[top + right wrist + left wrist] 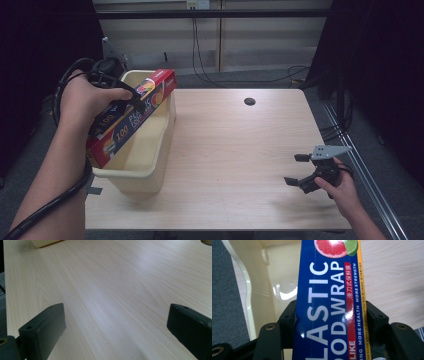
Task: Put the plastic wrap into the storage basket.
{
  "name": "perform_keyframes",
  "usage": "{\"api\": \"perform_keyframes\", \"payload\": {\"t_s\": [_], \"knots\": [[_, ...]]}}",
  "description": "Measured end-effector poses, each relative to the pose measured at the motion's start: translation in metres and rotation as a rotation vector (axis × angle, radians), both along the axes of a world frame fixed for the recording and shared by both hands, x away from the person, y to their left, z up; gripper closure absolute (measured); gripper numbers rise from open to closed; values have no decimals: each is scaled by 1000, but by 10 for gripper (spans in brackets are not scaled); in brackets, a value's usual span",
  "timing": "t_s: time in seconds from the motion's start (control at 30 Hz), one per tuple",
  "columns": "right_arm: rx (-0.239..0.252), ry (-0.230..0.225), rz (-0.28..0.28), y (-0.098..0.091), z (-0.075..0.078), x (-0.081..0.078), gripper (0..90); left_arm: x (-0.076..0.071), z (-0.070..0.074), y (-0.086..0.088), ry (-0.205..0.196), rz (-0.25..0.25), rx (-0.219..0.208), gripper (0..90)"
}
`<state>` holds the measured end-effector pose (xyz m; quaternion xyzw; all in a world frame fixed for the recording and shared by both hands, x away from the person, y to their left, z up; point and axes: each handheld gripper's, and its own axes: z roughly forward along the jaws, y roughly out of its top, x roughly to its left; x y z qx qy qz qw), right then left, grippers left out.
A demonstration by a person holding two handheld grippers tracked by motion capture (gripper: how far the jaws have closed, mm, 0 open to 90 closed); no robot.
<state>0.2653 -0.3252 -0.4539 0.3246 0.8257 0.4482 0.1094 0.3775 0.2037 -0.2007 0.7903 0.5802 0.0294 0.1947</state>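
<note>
Over the left end of the table point(235, 150), the left gripper point(131, 95) pinches a long box of plastic food wrap point(131, 117) across its narrow width, both pads pressed against the box's side faces, as the left gripper view confirms with the blue panel of the box point(329, 302) running straight up between the black jaws. Box is held off the table, directly above the cream plastic bin point(145, 155) standing at the table's left edge. Long axis of the box lies roughly along the bin's length: far end raised near the bin's back rim, near end lower and close to the front left rim, so the box is tilted, not level. Cannot tell whether the lower end touches the rim or just clears it. Bin interior point(279, 282) shows beneath and to the left of the box, apparently with nothing lying on the visible floor. Judgement: the work in hand is setting the box into the bin; the coming move turns on keeping the long axis lined up with the bin's length, then lowering so both ends pass inside the rim. Left hand is the only one near; the right gripper point(298, 170) rests well apart at the table's right side, jaws spread wide with bare wood point(112, 295) between them, holding nothing.
</note>
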Motion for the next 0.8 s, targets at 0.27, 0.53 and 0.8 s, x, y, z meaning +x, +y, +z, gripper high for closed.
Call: {"api": "perform_keyframes", "payload": {"t_s": [0.27, 0.53, 0.8], "knots": [[-3, 2, 5, 1, 0, 0, 19, -2, -4, 9, 3, 28, 5, 406], [-4, 0, 10, 2, -1, 0, 19, -3, -10, 15, 7, 63, 6, 406], [-9, -2, 12, 4, -1, 1, 19, -4, -16, 20, 17, 87, 20, 405]]}}
